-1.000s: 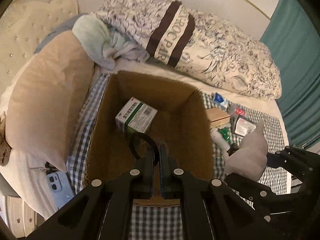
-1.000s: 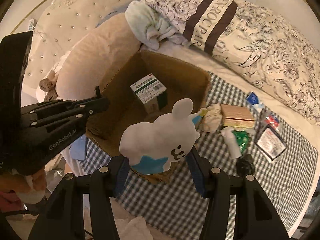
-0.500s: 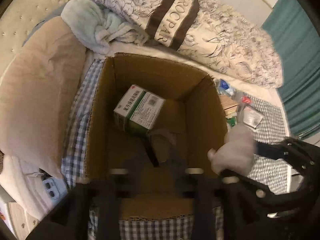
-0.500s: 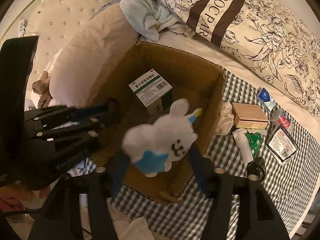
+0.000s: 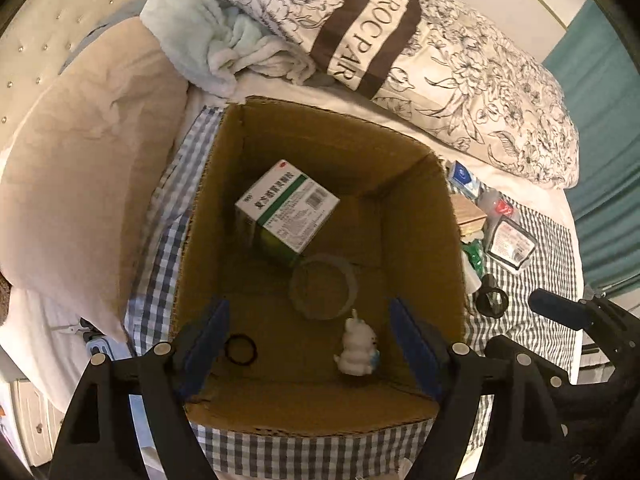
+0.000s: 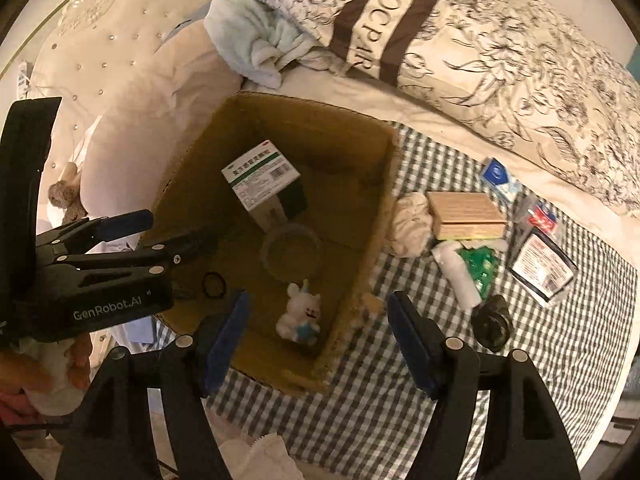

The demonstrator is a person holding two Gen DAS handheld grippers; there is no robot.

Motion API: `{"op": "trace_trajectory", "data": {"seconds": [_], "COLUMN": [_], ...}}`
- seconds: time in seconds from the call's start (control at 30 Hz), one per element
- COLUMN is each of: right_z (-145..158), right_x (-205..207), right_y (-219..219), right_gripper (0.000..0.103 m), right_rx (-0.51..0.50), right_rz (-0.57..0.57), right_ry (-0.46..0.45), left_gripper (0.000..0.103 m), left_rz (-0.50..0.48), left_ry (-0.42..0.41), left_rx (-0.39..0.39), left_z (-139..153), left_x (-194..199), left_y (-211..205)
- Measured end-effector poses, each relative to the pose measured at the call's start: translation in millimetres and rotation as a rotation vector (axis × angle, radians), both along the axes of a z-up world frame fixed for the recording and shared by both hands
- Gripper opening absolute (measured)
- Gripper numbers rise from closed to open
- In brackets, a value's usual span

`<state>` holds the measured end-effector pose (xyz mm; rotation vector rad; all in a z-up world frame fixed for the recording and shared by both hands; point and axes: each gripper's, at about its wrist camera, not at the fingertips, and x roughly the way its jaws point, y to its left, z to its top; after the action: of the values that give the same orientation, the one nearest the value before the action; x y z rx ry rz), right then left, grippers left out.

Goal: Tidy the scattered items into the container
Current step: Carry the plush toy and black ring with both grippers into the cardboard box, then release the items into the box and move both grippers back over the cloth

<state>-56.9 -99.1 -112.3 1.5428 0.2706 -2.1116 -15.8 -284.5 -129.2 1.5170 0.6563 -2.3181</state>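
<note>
Bed with a floral quilt (image 5: 460, 64) and blue-white checked cloth (image 6: 420, 360); open brown cardboard box (image 5: 416, 208) sits on the cloth. Inside it: green-and-white medicine carton (image 5: 286, 204) toward the back, clear plastic ring (image 5: 323, 286) just in front of it, small white plush rabbit with blue patch (image 5: 358, 346) near the front wall, thin black hair band (image 5: 240, 349) at front left. Still outside, right of the box: wooden block (image 6: 466, 214), crumpled white cloth (image 6: 412, 226), white tube (image 6: 458, 274), green packet (image 6: 478, 264), black round piece (image 6: 492, 322). Left tool (image 5: 310, 348) above the box, jaws just opened, spread, empty. Right tool (image 6: 318, 344) over the box's front right corner, jaws just opened, spread, nothing between them.
</note>
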Motion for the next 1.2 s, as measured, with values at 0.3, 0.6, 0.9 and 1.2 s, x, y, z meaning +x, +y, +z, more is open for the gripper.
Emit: {"op": "trace_trajectory", "data": {"seconds": [0.3,0.6,0.9,1.2], "right_z": [15,31,31,15], "right_x": [10,25,35,24], "right_y": [82,188,278,333], "right_gripper": [0.071,0.071,0.073,0.073], "right_rx": [-0.013,-0.031,-0.048,-0.059], "right_rz": [-0.207,-0.324,-0.379,-0.358], "right_ry": [0.034,0.078,0.1,0.089], "left_gripper": [0.085,0.093,0.096,0.096], "left_rz": [-0.038,-0.088,-0.093,-0.037], "left_ry": [0.022,0.036,-0.006,-0.043], "left_rx": [-0.02,-0.051,-0.048,-0.015], "left_z": [19,39,33,15], "left_x": [-18,-37,-56,-83], "left_y": [54,144,234,290]}}
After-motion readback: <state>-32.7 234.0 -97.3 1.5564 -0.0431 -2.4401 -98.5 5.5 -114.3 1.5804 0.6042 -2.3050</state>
